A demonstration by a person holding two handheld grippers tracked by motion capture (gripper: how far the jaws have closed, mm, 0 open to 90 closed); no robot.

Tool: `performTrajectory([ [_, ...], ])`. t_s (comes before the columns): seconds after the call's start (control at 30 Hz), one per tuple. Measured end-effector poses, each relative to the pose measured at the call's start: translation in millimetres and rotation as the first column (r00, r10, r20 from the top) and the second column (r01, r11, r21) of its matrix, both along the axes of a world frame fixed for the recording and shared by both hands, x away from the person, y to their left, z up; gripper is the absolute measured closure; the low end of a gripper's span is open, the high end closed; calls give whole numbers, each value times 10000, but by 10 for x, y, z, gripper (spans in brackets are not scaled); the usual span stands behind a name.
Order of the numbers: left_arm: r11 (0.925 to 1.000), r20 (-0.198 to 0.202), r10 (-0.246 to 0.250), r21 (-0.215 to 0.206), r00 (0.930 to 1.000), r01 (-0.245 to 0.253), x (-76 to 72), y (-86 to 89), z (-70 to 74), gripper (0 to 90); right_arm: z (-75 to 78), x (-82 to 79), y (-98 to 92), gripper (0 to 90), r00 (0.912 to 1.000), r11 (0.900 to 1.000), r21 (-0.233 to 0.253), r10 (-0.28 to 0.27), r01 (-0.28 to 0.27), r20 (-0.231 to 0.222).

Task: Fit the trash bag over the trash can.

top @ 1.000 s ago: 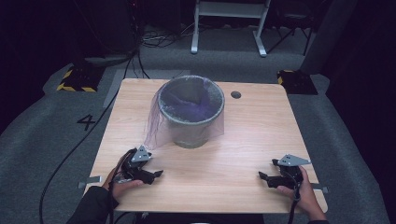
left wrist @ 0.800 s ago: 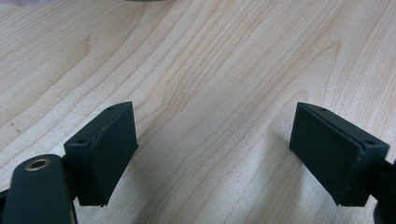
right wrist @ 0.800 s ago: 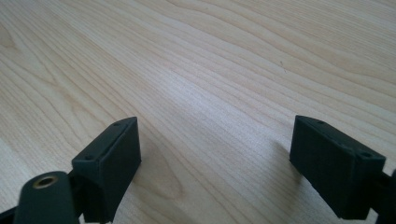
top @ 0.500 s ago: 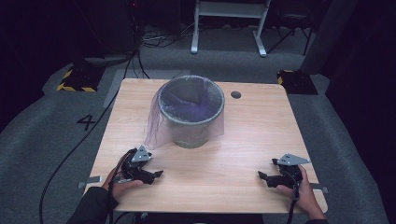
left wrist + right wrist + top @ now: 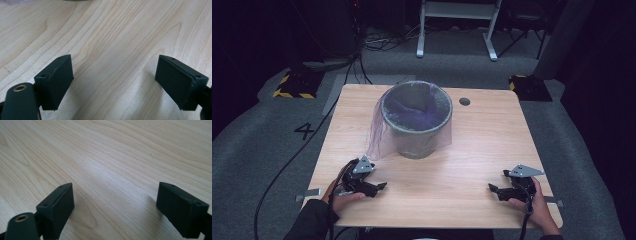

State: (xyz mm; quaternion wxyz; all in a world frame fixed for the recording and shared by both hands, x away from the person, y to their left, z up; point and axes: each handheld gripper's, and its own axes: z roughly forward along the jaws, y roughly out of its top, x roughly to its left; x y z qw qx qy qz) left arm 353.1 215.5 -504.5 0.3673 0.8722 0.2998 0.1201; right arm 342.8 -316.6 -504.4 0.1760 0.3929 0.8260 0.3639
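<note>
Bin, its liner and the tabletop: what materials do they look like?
Bin: grey with a matte, speckled look, maybe stone-effect plastic or concrete; cannot tell which.
Liner: thin, translucent purple plastic film; the table shows through where it drapes over the rim and down the side.
Tabletop: light wood grain, smooth with a slight sheen; probably laminate or veneer.

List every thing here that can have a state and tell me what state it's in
Bin: upright on the table, mouth open, nothing gripping it.
Bin liner: translucent purple, fitted inside the bin, its edge folded over the rim and hanging down the outside.
Left gripper: open, nothing between its fingers, low over bare wood.
Right gripper: open, nothing between its fingers, low over bare wood.
Table: level.
</note>
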Motion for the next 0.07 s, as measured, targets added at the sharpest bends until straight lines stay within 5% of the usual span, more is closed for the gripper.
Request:
performTrajectory([
  [0.07, 10000, 0, 1, 0, 10000, -1, 0, 0, 0, 144, 0, 0, -1, 148, 10000, 10000, 0, 9, -9, 2],
])
